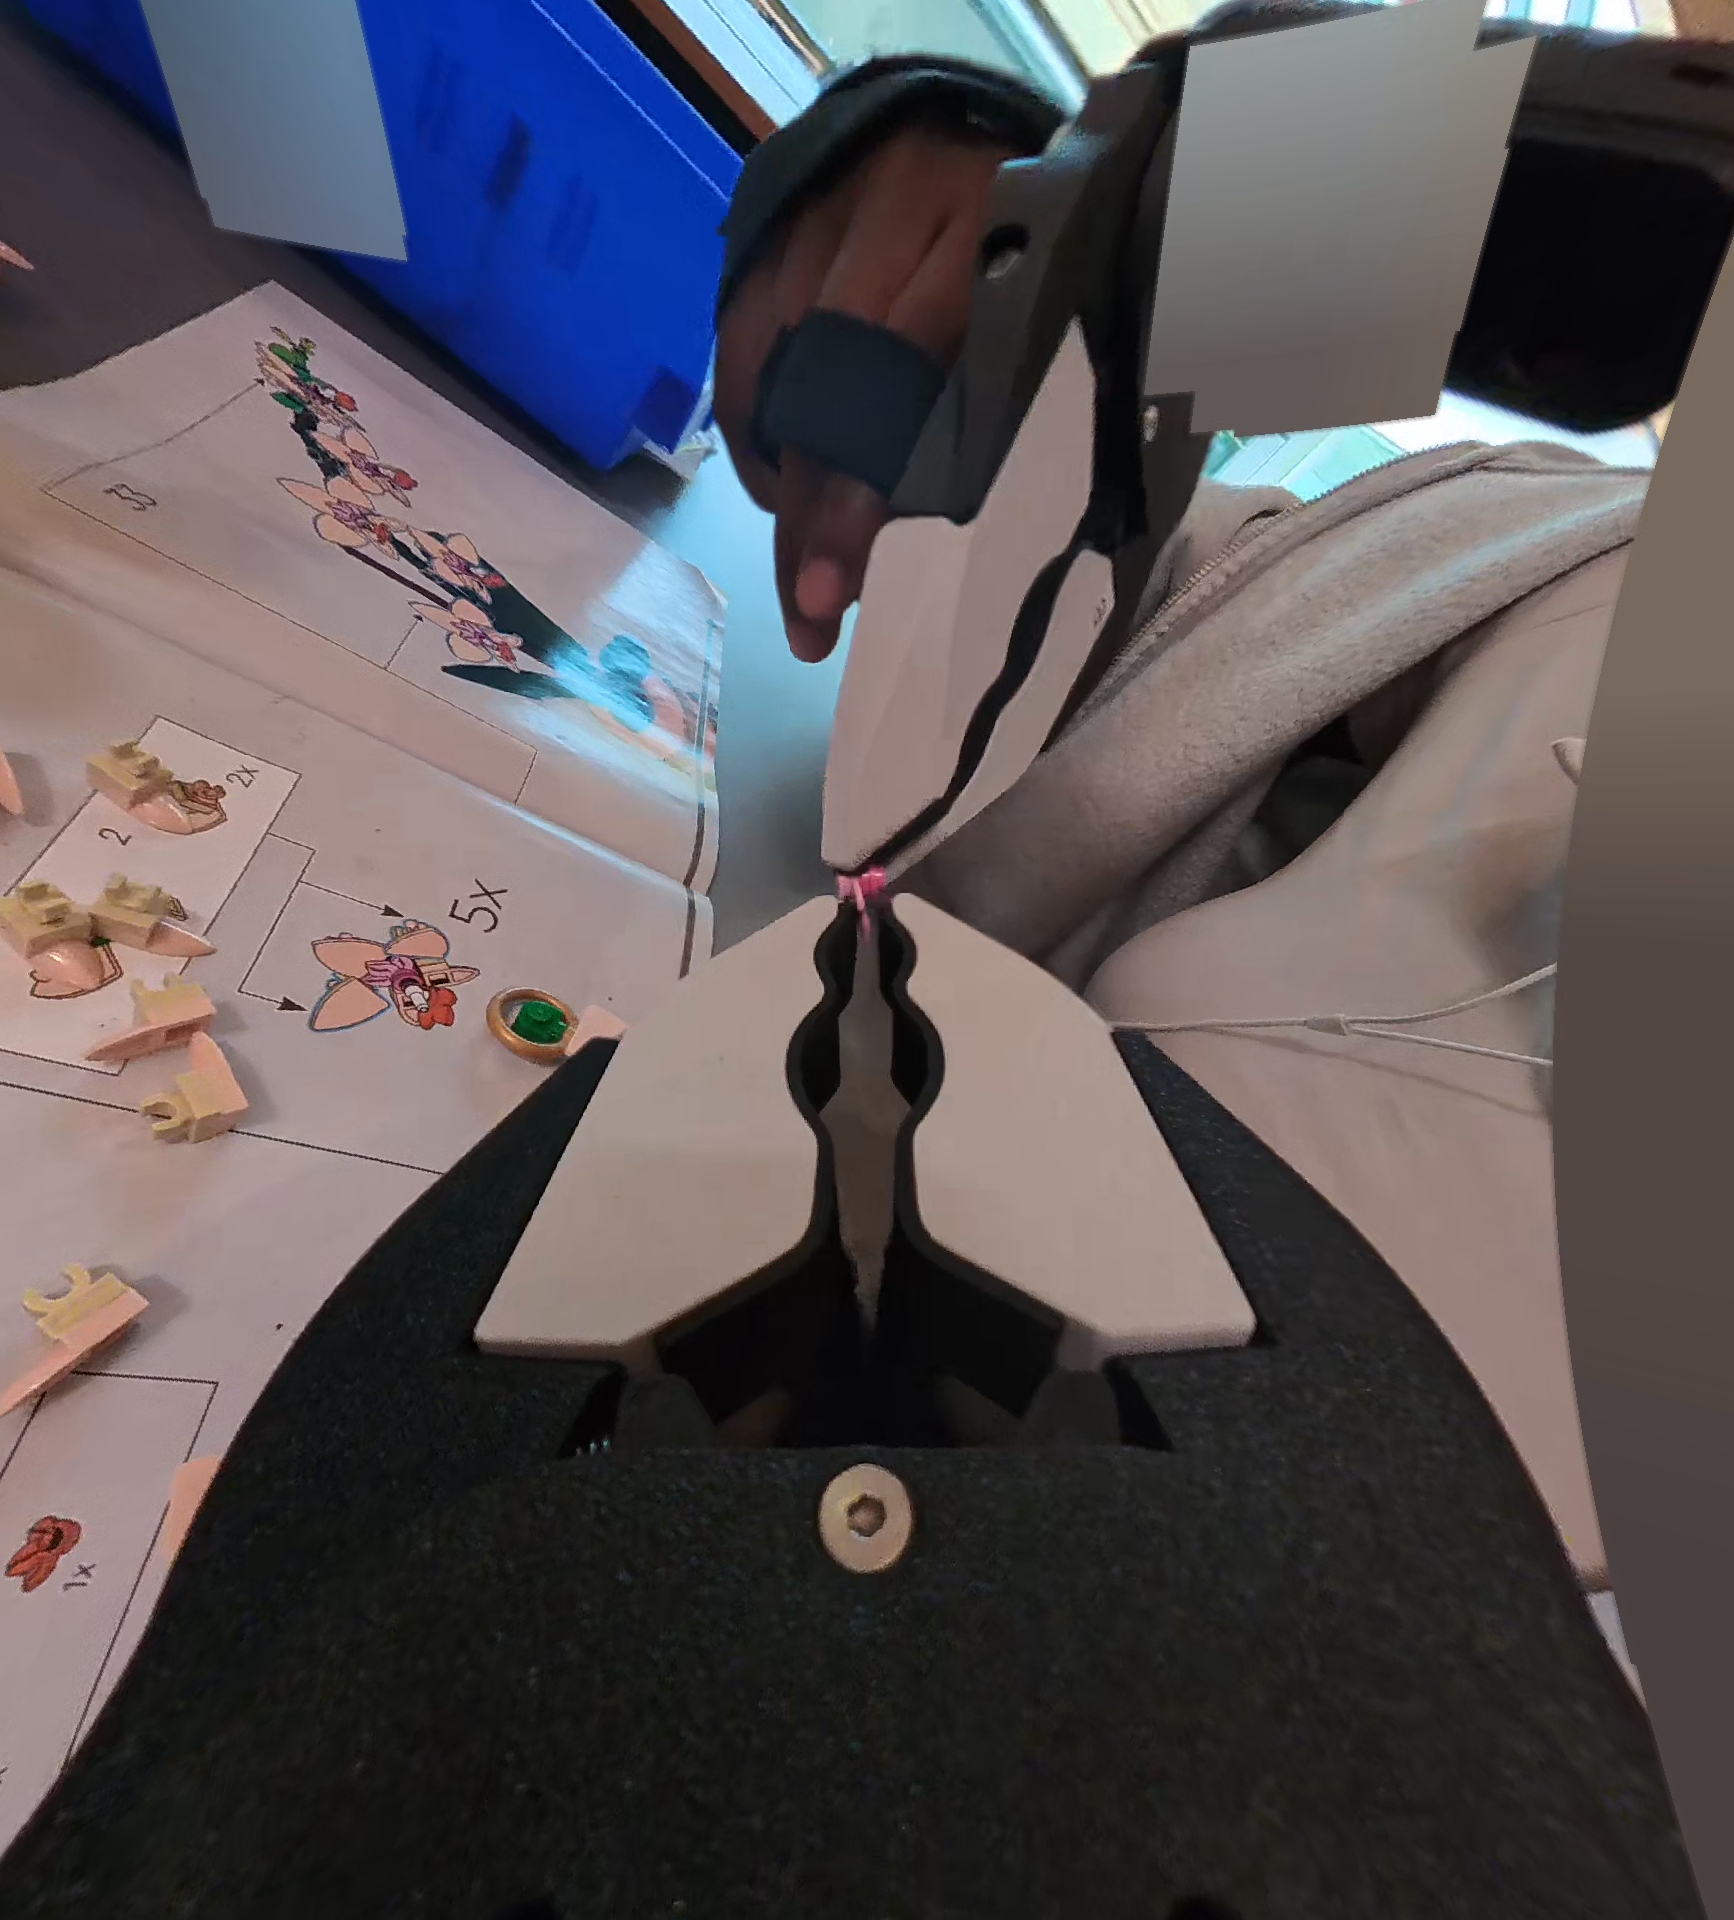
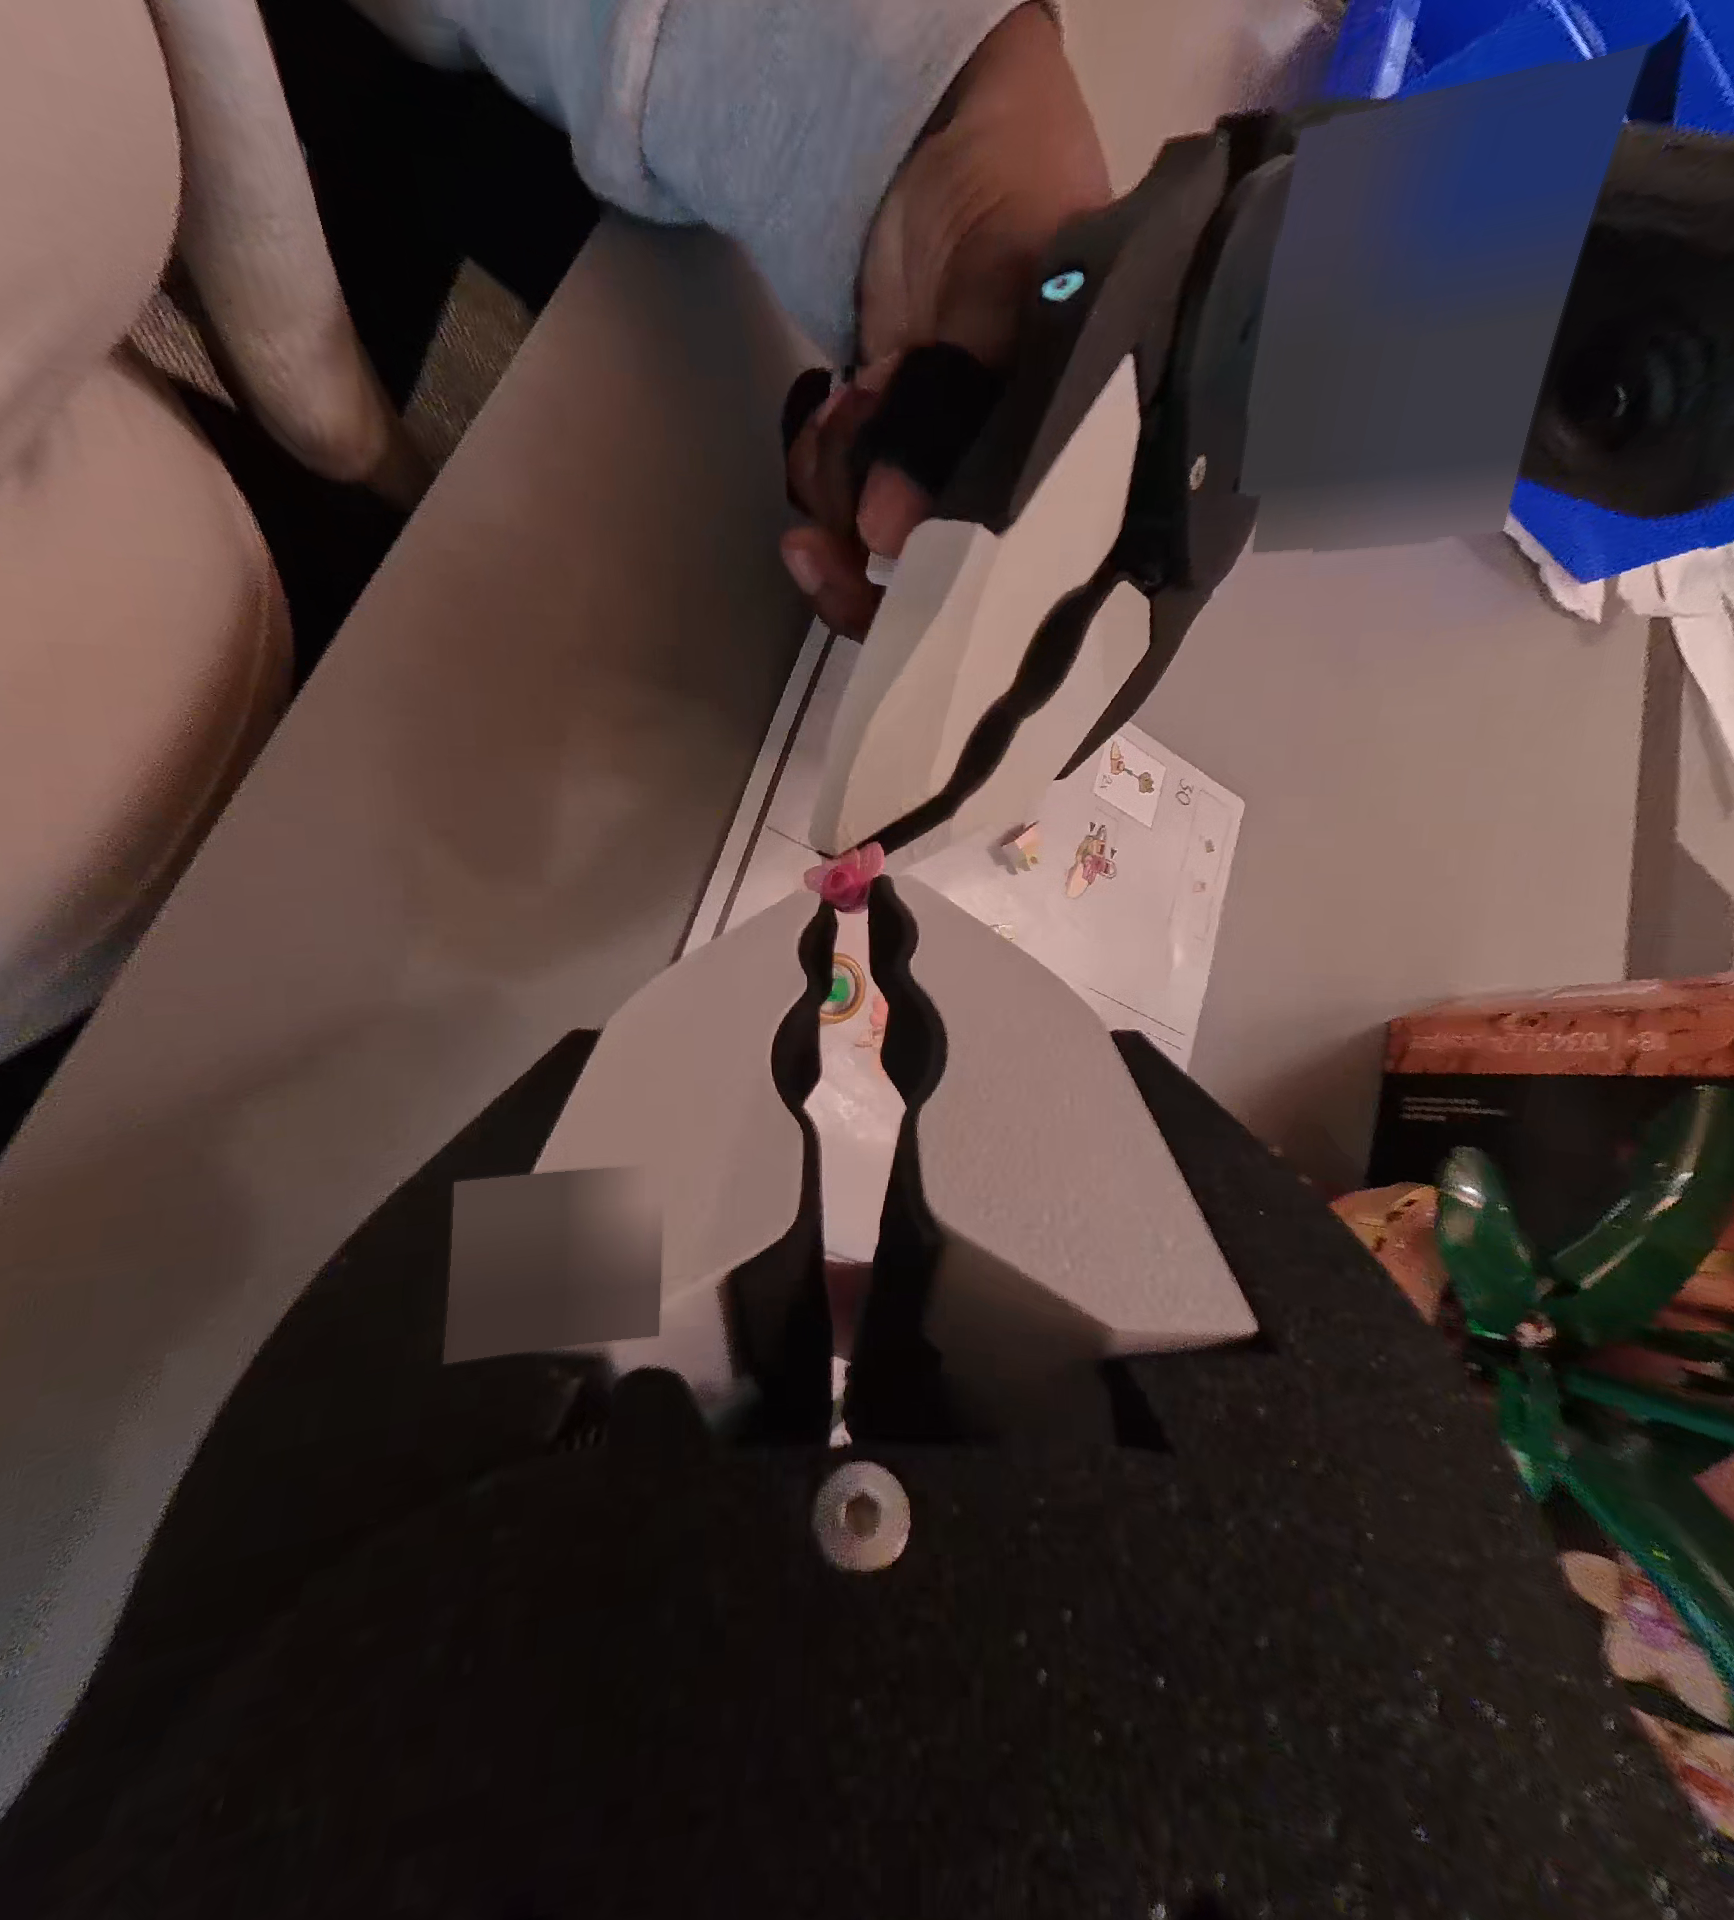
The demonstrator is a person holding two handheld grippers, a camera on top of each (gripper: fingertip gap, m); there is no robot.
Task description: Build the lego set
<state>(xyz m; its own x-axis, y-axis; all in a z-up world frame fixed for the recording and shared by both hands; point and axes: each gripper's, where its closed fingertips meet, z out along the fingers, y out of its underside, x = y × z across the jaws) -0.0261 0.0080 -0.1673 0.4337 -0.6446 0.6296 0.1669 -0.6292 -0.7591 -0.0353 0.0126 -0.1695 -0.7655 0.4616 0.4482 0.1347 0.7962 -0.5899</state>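
You are working over a grey tabletop (image 1: 759,540) with the open instruction booklet (image 1: 219,644) spread on its left side, a blue bin (image 1: 530,208) at the far edge, and, in the right wrist view, the green-stemmed plant model (image 2: 1590,1309) standing near on the right beside the box (image 2: 1611,1049). Loose peach petal pieces (image 1: 162,1018) and a gold ring with a green stud (image 1: 534,1024) are lying on the booklet, well apart from the work. You are bringing the two grippers tip to tip above the tabletop edge: the left gripper (image 1: 861,914) is nearly closed, its fingers pinching the small pink piece (image 1: 863,885), and the right gripper (image 1: 868,857) is pressing its narrowed tips against the same piece from the far side. In its own view the right gripper (image 2: 847,904) is showing only a slim gap, with the pink piece (image 2: 845,878) sitting right at its tips. Keep both tips aligned on one axis and push straight, gently, because a piece this tiny is likely to twist or pop free; judging by the scattered petals, much building remains.
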